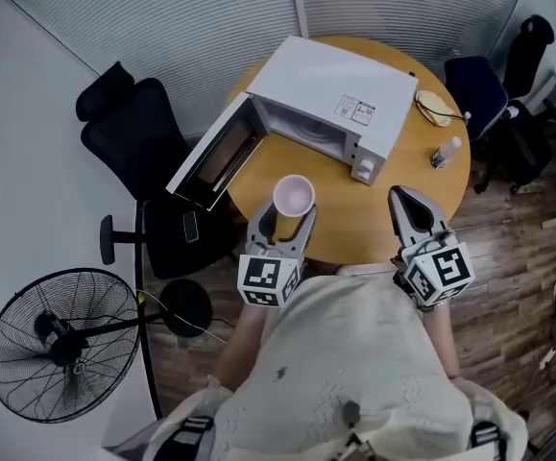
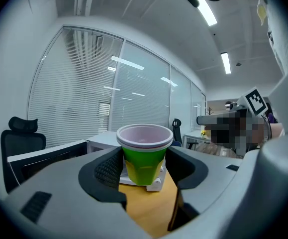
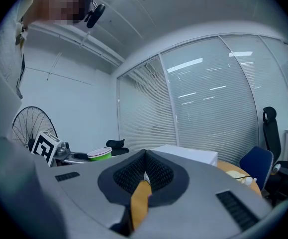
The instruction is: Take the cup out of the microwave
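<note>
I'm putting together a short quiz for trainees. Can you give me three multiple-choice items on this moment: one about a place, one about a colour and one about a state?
1. Where is the cup?
A) inside the microwave
B) between the left gripper jaws, outside the microwave
C) on the floor

2. What colour is the cup's outside?
A) red
B) green
C) blue

3. How is the microwave door?
A) swung open
B) shut
C) taken off

Answers:
1 B: the jaws grip the cup's sides in front of the microwave.
2 B: the left gripper view shows a green wall.
3 A: the head view shows the door hanging open at the left.
</note>
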`<act>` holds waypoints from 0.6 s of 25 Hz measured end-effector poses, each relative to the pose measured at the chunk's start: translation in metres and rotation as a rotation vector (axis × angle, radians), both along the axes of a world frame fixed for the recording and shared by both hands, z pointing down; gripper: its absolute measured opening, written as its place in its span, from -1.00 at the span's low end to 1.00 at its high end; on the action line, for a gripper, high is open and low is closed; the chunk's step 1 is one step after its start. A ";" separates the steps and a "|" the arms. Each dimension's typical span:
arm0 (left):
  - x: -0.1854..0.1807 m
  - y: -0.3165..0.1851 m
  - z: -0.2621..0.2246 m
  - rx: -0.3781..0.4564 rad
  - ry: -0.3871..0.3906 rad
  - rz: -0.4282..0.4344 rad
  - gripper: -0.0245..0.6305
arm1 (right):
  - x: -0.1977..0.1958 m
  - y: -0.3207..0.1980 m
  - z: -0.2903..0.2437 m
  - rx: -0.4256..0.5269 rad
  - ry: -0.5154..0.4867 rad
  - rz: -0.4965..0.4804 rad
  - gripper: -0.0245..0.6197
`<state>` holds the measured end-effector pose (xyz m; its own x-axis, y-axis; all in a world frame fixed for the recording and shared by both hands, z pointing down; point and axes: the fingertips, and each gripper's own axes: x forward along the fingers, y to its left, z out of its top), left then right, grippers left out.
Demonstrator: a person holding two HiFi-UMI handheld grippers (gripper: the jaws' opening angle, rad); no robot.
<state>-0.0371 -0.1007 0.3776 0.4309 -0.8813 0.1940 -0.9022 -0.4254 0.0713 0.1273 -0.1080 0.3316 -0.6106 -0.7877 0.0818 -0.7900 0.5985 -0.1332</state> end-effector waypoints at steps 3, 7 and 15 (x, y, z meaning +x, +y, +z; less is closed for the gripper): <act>-0.001 0.001 0.005 -0.011 -0.002 -0.002 -0.04 | -0.001 0.001 0.002 -0.002 0.003 -0.001 -0.90; -0.001 0.000 0.009 -0.019 -0.003 -0.005 -0.04 | -0.003 0.000 0.005 -0.009 0.007 -0.002 -0.90; -0.002 0.001 0.013 -0.026 -0.002 -0.005 -0.04 | -0.008 0.001 0.008 -0.013 0.015 -0.020 -0.90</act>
